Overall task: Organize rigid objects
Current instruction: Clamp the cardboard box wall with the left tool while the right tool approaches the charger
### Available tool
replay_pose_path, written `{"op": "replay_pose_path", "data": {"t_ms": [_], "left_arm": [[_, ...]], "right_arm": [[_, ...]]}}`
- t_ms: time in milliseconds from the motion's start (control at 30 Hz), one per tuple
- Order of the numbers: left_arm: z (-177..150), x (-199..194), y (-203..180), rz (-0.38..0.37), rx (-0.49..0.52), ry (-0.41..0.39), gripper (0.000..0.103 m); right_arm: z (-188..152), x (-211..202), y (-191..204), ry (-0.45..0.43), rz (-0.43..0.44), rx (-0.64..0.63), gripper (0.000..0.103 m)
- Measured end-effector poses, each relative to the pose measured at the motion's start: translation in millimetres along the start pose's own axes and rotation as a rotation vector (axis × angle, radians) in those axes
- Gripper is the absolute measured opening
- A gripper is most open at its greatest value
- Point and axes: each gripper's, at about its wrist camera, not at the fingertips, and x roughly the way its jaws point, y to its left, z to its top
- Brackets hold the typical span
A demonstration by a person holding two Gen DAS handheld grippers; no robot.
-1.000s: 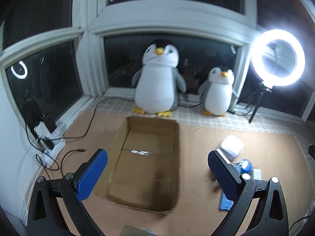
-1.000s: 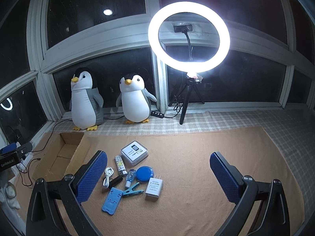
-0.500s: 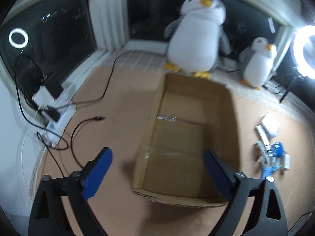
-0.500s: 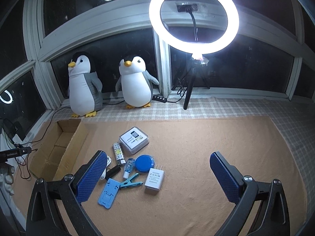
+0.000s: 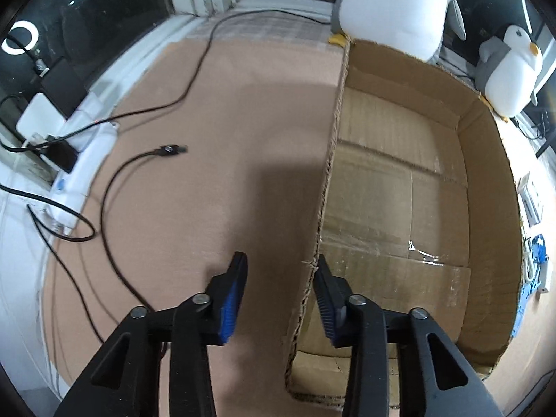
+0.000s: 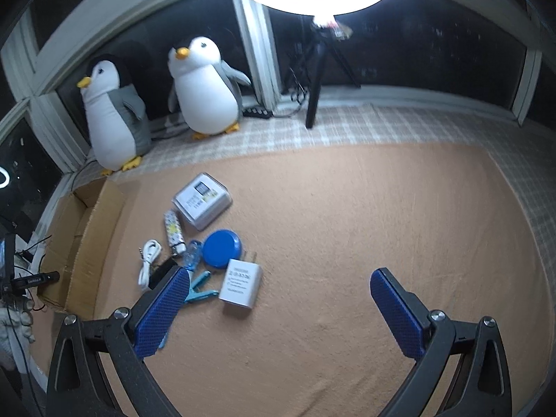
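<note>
An empty cardboard box lies on the tan mat; it also shows at the left in the right wrist view. My left gripper straddles the box's left wall, jaws partly closed with a gap, right finger touching the wall. My right gripper is open and empty above the mat. A cluster of small items lies ahead of its left finger: a white charger, a blue round lid, a clear case, a patterned stick, a white cable, a teal clip.
Two plush penguins stand by the window. A ring light on a tripod stands behind the mat. Black cables and a white power strip lie left of the box. Several small blue and white items lie right of it.
My left gripper has dropped and moved onto the box's left wall, and its jaws have narrowed. My right gripper has moved forward and lower toward the small items, still open.
</note>
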Motion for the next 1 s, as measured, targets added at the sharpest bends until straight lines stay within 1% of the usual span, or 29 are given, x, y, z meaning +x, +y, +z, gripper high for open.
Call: {"op": "replay_pose_path", "data": {"t_ms": [67, 167, 233, 400, 500, 567, 667, 700, 800, 867, 967, 1000], "left_arm": [[-0.1, 4.6, -1.9, -0.006, 0.007, 0.005, 0.033], [1.0, 7.7, -6.3, -0.004, 0.024, -0.004, 0.029], [2.7, 9.0, -7.6, -0.01, 0.033, -0.002, 0.026], [6.4, 5.4, -15.3, -0.01, 0.056, -0.001, 0.019], [6.1, 3.1, -22.6, -0.001, 0.085, 0.0, 0.014], [7.7, 2.6, -24.7, 0.0, 0.096, 0.002, 0.013], [10.8, 3.8, -18.2, -0.04, 0.082, 0.021, 0.009], [12.8, 4.4, -14.5, -0.066, 0.068, 0.033, 0.008], [15.0, 5.4, -9.9, -0.103, 0.063, 0.055, 0.006], [16.2, 5.7, -8.4, -0.122, 0.063, 0.069, 0.006], [20.4, 6.3, -2.3, -0.176, 0.042, 0.106, 0.006], [22.8, 5.1, 0.4, -0.183, 0.036, 0.111, 0.006]], "right_arm": [[0.2, 8.7, -1.2, 0.024, -0.002, 0.005, 0.1], [0.4, 18.7, 2.0, 0.047, -0.004, 0.001, 0.098], [0.5, 24.5, 5.9, 0.06, -0.002, -0.005, 0.097], [0.3, 37.3, 19.4, 0.091, -0.001, -0.037, 0.091], [0.1, 42.1, 25.5, 0.107, -0.004, -0.05, 0.083], [0.1, 44.9, 27.2, 0.12, -0.001, -0.047, 0.076], [-0.4, 47.7, 27.6, 0.132, -0.004, -0.033, 0.07], [-0.8, 48.3, 27.5, 0.134, -0.006, -0.028, 0.07], [-2.2, 51.7, 28.2, 0.141, -0.01, -0.015, 0.067], [-4.1, 53.8, 29.2, 0.148, -0.01, -0.008, 0.063], [-5.7, 56.0, 30.4, 0.154, -0.009, 0.009, 0.062], [-6.1, 55.7, 31.1, 0.151, -0.01, 0.013, 0.062]]}}
